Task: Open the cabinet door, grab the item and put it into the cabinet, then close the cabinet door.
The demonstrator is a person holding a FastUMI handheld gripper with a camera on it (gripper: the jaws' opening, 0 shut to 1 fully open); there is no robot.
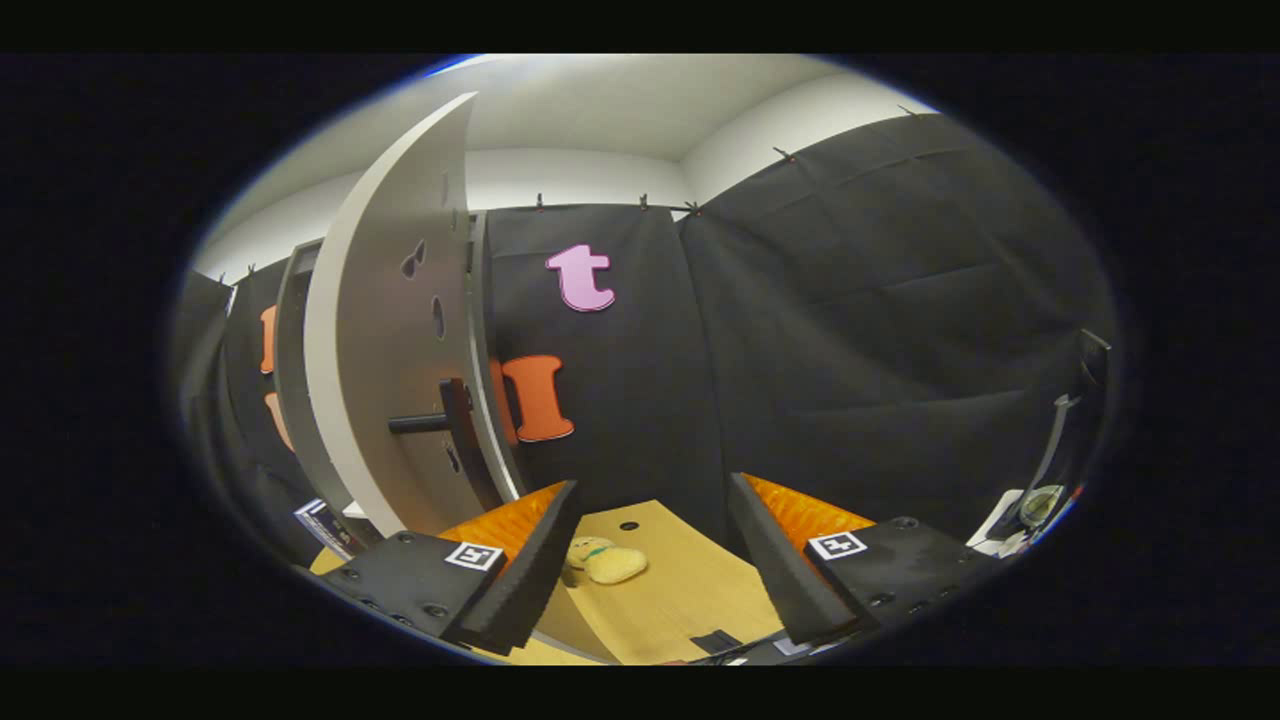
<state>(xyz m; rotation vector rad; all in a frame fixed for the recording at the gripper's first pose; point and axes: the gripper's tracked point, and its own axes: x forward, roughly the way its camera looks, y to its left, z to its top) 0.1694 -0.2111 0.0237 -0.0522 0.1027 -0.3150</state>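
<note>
Two-finger gripper point(655, 560), lower centre of frame: fingers spread wide, holding nothing, bare gap between them. Small yellow-tan plush toy with a green neck band point(603, 561), lying on the light wooden tabletop point(690, 590) in that gap, just beside the left finger point(520, 570), apart from the right finger point(775, 560). Tall pale grey cabinet door point(385, 330), left of frame, swung open and seen nearly edge-on, its lower edge close above the left finger; dark bar handle point(430, 420) jutting from its face. Open tabletop ahead of the toy, running to the black cloth wall point(850, 330). Small dark round hole point(629, 525) in the tabletop beyond the toy.
</note>
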